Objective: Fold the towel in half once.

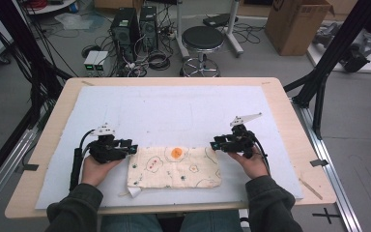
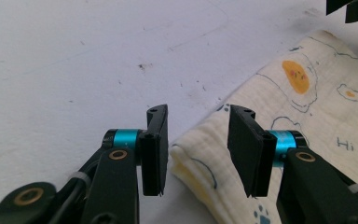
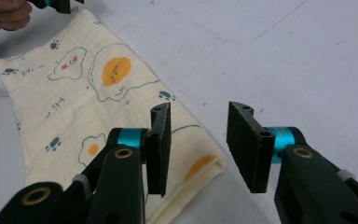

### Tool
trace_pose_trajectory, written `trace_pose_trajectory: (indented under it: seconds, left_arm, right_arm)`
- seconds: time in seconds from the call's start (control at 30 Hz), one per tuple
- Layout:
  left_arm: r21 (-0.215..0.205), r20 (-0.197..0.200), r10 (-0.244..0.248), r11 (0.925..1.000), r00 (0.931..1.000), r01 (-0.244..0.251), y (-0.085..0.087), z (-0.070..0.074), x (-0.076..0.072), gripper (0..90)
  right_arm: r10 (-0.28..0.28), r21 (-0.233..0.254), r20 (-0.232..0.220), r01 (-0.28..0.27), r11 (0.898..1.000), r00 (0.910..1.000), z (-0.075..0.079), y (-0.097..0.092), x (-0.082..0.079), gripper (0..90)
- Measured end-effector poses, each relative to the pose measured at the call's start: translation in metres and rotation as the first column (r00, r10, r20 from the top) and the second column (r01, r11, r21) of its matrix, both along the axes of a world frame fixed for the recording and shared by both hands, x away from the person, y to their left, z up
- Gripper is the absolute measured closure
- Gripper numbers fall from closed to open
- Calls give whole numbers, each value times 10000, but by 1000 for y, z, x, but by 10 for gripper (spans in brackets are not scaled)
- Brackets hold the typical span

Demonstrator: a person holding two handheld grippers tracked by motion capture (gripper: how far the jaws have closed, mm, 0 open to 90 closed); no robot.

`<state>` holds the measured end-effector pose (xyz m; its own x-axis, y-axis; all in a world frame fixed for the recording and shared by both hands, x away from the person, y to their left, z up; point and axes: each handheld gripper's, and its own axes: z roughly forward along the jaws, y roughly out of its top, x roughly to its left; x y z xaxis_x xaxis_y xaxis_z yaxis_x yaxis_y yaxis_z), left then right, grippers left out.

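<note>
A folded cream cloth (image 1: 174, 166) printed with fried eggs lies flat on the white mat near the front edge. My left gripper (image 1: 133, 147) sits at its left end, jaws apart. In the left gripper view the cloth's folded corner (image 2: 200, 163) lies on the mat between the open left gripper (image 2: 198, 149), with no pad pressing on it. My right gripper (image 1: 215, 143) is at the cloth's right end. In the right gripper view the cloth (image 3: 74, 93) stretches away, its near corner lying under the gap of the open right gripper (image 3: 198, 149).
The white mat (image 1: 174, 106) covers most of the wooden table (image 1: 290, 111). A thin wooden stick (image 1: 310, 188) lies at the table's front right. Beyond the far edge stand a stool (image 1: 202, 38), computer towers (image 1: 125, 24) and a cardboard box (image 1: 294, 24).
</note>
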<state>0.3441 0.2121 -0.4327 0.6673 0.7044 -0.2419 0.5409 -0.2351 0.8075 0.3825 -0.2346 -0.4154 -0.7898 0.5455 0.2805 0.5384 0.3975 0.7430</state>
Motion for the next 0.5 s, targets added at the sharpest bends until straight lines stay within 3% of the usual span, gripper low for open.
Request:
trace_pose_trajectory:
  seconds: [0.13, 0.3, 0.5]
  left_arm:
    - [269, -433, 54, 9996, 9990, -42, -2, -7, 5, 586]
    - [362, -489, -177, 9992, 9986, 195, -1, -8, 5, 708]
    - [582, -576, -315, 9977, 9978, 348, -2, -10, 6, 835]
  right_arm:
    - [144, -37, -362, -146, 9999, 9992, -6, 2, 5, 587]
    - [378, -281, -780, -401, 9988, 9962, -14, 7, 8, 629]
    - [129, -770, -1027, -209, 9968, 9946, -21, 9, 11, 732]
